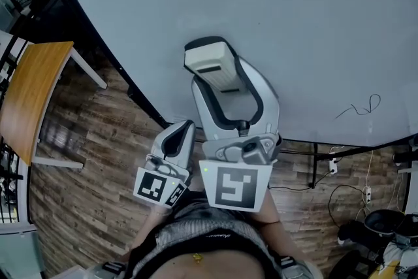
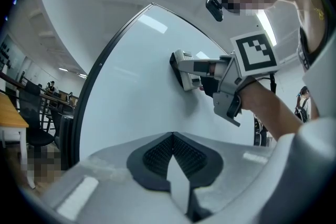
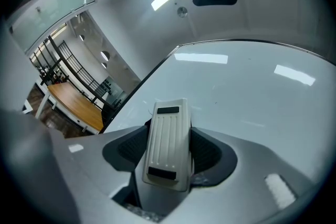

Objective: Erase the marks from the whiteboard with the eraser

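Holding the eraser [image 3: 167,136] clamped in my right gripper [image 3: 168,152] against the whiteboard [image 1: 300,16], I judge the squiggle mark [image 1: 360,106] lies rightward; my left gripper [image 2: 171,164] is closed, empty.

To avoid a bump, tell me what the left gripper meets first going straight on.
The left gripper would probably meet the large white whiteboard, just beside the cream plastic eraser that the right gripper holds; depth is unclear.

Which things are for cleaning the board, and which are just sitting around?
For the job: whiteboard, black squiggle on it, eraser clamped in the right gripper.
Just around: wooden table, black chair, left gripper, shut and empty.
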